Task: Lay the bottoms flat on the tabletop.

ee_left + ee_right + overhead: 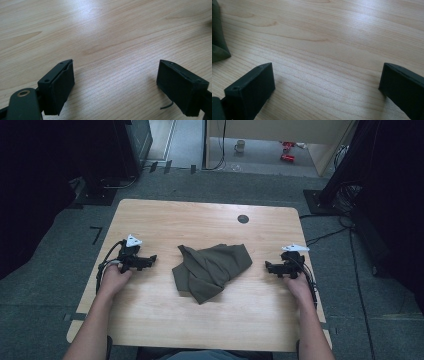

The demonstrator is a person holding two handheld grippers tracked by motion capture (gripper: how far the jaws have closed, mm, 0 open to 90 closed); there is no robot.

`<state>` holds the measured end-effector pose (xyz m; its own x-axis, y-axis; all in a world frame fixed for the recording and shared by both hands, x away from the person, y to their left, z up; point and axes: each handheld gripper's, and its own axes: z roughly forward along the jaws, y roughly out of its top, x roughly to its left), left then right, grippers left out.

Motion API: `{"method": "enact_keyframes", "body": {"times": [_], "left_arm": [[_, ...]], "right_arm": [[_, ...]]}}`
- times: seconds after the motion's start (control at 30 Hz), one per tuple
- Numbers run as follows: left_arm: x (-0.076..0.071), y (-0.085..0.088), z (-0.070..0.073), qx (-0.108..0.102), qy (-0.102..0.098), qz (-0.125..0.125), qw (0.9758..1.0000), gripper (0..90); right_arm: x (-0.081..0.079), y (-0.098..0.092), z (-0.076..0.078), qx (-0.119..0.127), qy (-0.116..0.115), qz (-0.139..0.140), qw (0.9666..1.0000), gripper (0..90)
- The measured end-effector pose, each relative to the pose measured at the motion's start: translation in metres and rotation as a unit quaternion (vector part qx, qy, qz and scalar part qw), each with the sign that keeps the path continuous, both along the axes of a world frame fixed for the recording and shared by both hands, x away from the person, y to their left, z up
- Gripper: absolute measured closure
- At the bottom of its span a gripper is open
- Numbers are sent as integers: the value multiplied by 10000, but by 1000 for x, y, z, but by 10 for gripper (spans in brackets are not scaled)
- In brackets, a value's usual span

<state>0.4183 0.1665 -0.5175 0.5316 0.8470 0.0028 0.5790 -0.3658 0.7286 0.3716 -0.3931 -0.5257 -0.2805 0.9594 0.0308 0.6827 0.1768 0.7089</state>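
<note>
Between both grippers, crumpled olive cloth [212, 270] on table [150, 320]; jaws apart, empty.

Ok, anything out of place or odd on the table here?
Only the olive cloth: it lies crumpled and unevenly folded mid-table. Both claws, left and right, sit open either side, clear of it.

A crumpled cloth [211, 270] lies in the middle of the table [150, 320]. The left gripper [148, 261] sits on the table to its left, and the right gripper [270, 266] to its right, both apart from it.
</note>
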Motion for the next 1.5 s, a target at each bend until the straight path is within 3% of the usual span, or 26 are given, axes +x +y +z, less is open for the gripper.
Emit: {"method": "enact_keyframes", "body": {"times": [0.43, 0.73, 0.87, 1.0, 1.1, 1.2, 1.43, 1.5], "left_arm": [[1, -3, 0, 11, 0, 134, 9999, 133], [2, -4, 0, 13, 6, 96, 10000, 133], [1, -4, 0, 25, 20, -16, 10000, 134], [-1, -3, 2, 26, 57, -91, 9999, 155], [0, -1, 3, -18, 49, -104, 9999, 245], [1, 1, 5, -143, 155, -83, 9997, 248], [-3, -4, 17, -221, 102, -312, 9992, 286], [-5, -6, 21, -426, 227, -407, 9980, 289]], "right_arm": [[0, 3, 0, -2, -5, -175, 9998, 0], [1, 3, 0, -8, -7, -161, 9999, 5], [1, 3, 5, 6, 11, -133, 9999, 170], [3, 6, 9, -10, 138, -25, 9999, 205], [3, 8, 12, 110, 198, 10, 9997, 221], [1, 12, 17, 112, 146, 65, 9998, 233], [-2, 19, 24, 117, 76, 51, 9999, 234], [-2, 20, 25, 118, 83, 40, 9999, 235]]}}
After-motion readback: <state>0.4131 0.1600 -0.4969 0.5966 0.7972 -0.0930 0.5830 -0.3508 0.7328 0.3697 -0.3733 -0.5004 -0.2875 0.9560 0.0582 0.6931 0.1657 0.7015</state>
